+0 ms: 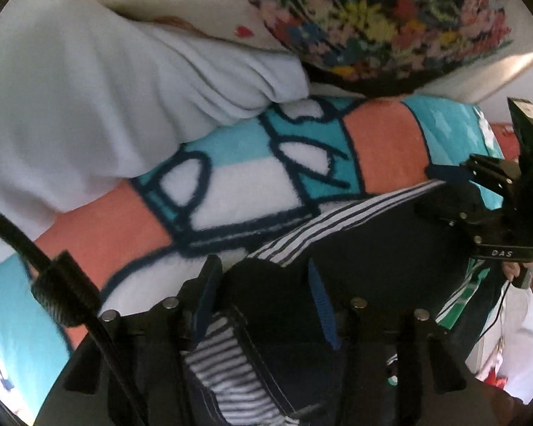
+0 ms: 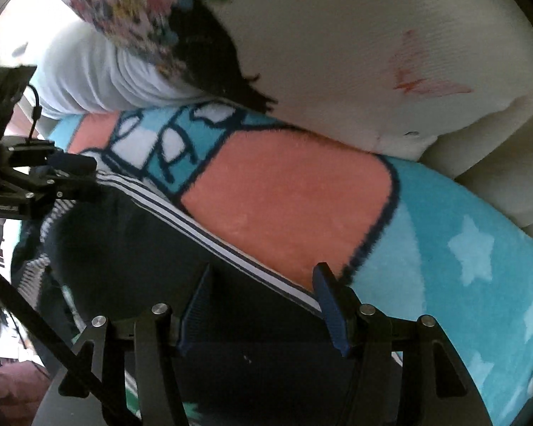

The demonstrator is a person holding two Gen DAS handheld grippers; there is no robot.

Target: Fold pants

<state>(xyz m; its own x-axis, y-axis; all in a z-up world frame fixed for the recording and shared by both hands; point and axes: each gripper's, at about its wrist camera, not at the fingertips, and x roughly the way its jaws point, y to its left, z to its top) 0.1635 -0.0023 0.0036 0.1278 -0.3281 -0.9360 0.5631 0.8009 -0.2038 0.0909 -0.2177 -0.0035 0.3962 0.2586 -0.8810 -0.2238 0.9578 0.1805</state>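
Note:
Dark navy pants (image 1: 366, 248) with a navy-and-white striped band (image 1: 337, 220) lie on a fleece blanket. My left gripper (image 1: 263, 298) stands open over them, its blue pads (image 1: 202, 305) either side of a bunched fold with striped lining (image 1: 227, 365). My right gripper (image 2: 266, 305) is also open over the pants (image 2: 160, 248), its right pad (image 2: 328, 305) at the striped edge (image 2: 231, 248). The right gripper shows in the left wrist view (image 1: 455, 191), at the pants' far end. The left gripper shows in the right wrist view (image 2: 64, 177).
The blanket (image 1: 231, 184) is turquoise, orange and white with dark outlines. Behind it lie a white pillow (image 1: 106, 88), a floral cushion (image 1: 391, 17) and a cream cushion (image 2: 373, 53). A black cable (image 1: 53, 277) crosses the left wrist view at lower left.

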